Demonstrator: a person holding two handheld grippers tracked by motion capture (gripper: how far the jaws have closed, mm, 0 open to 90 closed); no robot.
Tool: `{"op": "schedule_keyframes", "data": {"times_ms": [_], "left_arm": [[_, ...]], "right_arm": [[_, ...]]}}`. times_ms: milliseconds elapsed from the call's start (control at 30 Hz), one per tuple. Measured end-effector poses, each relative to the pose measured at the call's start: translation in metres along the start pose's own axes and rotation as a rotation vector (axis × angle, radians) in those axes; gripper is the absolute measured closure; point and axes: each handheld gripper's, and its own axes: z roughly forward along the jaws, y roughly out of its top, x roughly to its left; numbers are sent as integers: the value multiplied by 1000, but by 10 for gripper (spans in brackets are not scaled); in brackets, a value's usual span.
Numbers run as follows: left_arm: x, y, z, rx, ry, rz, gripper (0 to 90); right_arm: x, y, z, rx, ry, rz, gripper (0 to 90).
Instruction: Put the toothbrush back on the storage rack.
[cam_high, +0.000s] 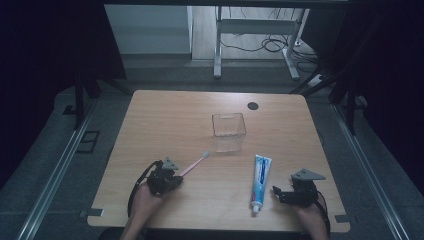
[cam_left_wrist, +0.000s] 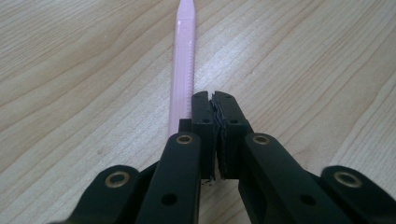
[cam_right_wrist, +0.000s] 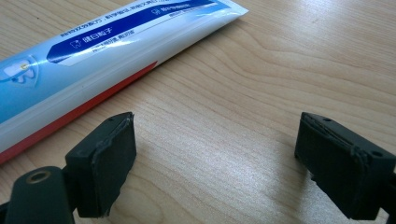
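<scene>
A: Is the left gripper gripping anything?
B: No, clenched empty; the toothbrush lies just left of it, centre frame. Reopen and straddle the handle.
A: And the right gripper?
B: Released beside the toothpaste.

From my left gripper view the pink toothbrush runs off the top edge, its near end hidden behind the jaws; the toothpaste tube is cropped left.

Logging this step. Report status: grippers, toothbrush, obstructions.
Left gripper shut beside pink toothbrush, not gripping. Right gripper open near toothpaste tube. Clear container unobstructed.
</scene>
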Motion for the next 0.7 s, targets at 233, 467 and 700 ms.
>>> {"op": "schedule_keyframes", "data": {"times_ms": [233,467,700], "left_arm": [[0,1,-5,1,-9,3,868],[5,10,-18,25,16,13,849],[15,19,-20,99,27,19,839]], "right_arm": [[0,0,0,0,1,-2,124],[0,0,0,-1,1,-3,124],[0,0,0,-1,1,-3,125]]}}
